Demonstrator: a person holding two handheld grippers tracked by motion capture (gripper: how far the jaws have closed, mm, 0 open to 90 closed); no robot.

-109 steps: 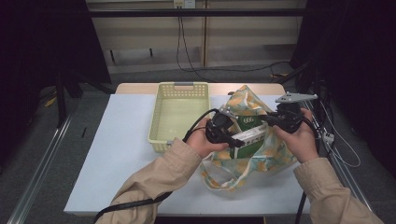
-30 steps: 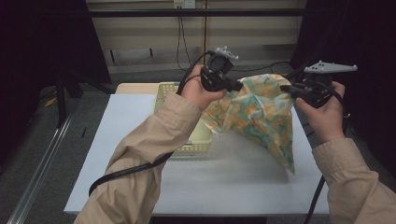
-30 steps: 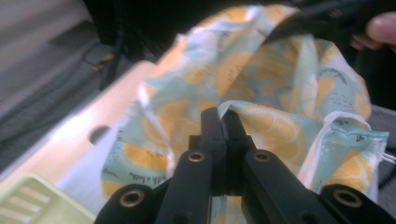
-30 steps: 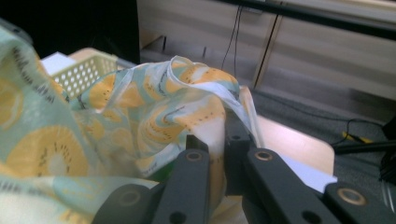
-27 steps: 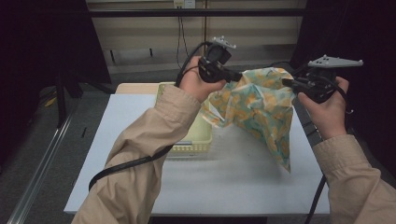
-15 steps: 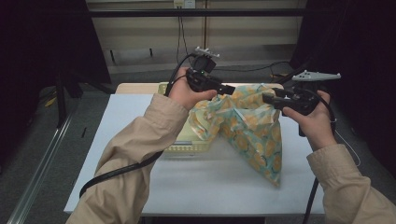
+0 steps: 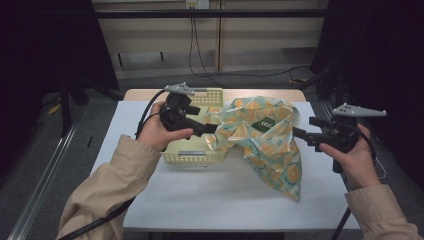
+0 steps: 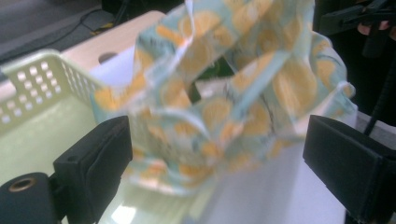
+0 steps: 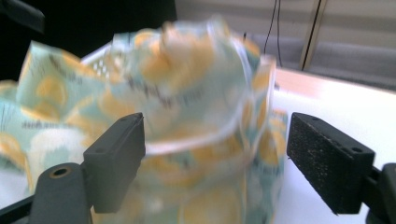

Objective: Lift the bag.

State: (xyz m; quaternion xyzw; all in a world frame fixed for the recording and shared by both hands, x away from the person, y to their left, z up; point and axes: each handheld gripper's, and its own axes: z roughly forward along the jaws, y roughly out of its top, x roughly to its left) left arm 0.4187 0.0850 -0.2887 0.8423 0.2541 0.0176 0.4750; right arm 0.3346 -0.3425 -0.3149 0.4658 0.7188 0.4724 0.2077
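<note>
A light blue bag with orange fruit print (image 7: 260, 137) slumps on the white table (image 7: 225, 190), its left part draped over the rim of a pale yellow basket (image 7: 192, 157). A dark green label (image 7: 263, 123) shows at the bag's top. My left gripper (image 7: 209, 129) hovers over the basket at the bag's left edge, jaws wide open. My right gripper (image 7: 299, 133) is at the bag's right edge, also open. In the left gripper view the blurred bag (image 8: 224, 93) lies beyond the open gripper (image 8: 219, 172). The right gripper view shows the bag (image 9: 187, 107) just past its open gripper (image 9: 219, 163).
The basket (image 8: 28, 79) stands at the table's back middle, its inside partly hidden by the bag and my left hand. Bare tabletop lies in front and at both sides. Cables hang at the back wall (image 7: 192, 40). Dark curtains flank the table.
Both grippers came down from head height with the bag stretched between them. Their jaws now stand open and the bag has dropped onto the table and basket rim.
</note>
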